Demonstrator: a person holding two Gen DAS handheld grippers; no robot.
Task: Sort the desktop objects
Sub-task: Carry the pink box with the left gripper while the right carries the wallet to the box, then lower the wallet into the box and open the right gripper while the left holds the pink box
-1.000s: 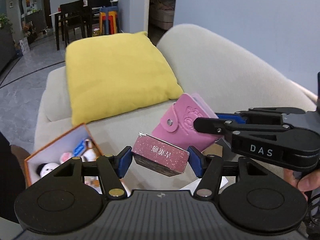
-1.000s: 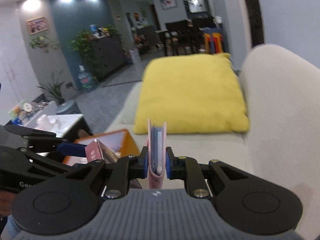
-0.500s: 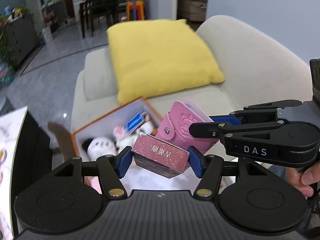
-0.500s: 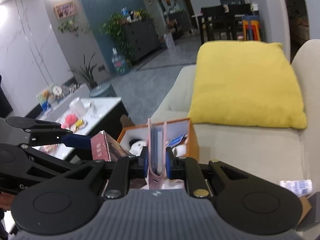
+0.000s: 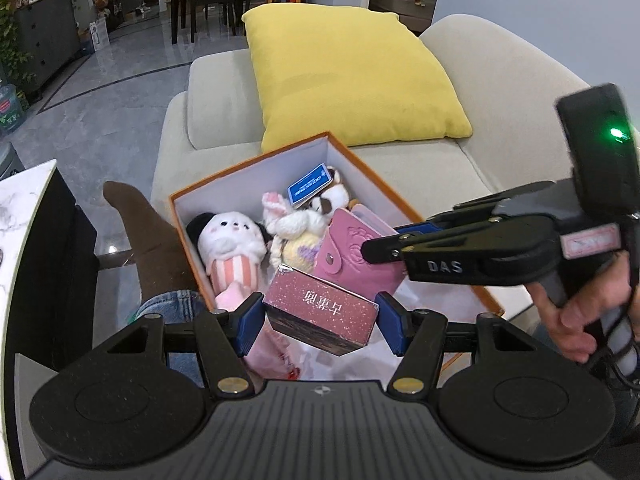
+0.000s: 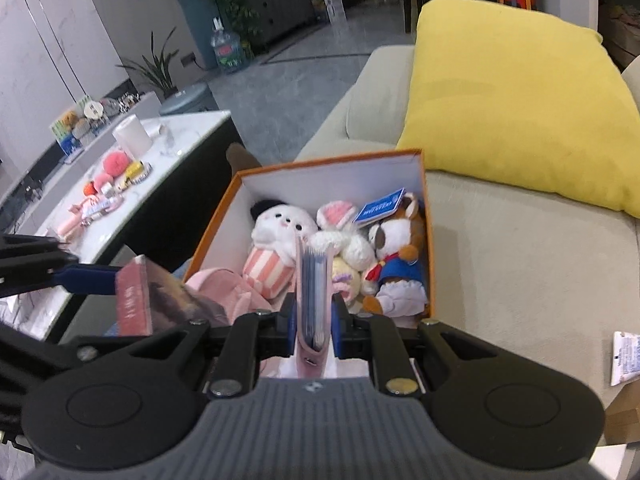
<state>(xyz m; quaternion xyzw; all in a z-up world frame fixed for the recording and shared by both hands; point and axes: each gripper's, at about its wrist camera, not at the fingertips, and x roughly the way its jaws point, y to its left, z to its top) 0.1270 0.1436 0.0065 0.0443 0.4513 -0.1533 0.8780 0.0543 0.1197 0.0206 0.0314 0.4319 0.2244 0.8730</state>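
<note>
Both grippers hang over an open orange cardboard box with a white inside [image 5: 256, 166] that sits on the seat of a beige fabric sofa [image 5: 496, 80]. The left gripper [image 5: 320, 320] has its jaws spread wide and pressed on the ends of a small dark-red sparkly carton with printed characters [image 5: 320, 308]. The right gripper [image 6: 314, 318] is nearly closed, clamping a pink snap-button card wallet [image 6: 312, 300] upright by its sides. Inside the box lie plush toys: a white round-faced doll in a pink striped cup [image 6: 276, 240], a brown-and-white dog in blue [image 6: 400, 264]. A yellow square cushion [image 5: 352, 72] leans behind the box.
</note>
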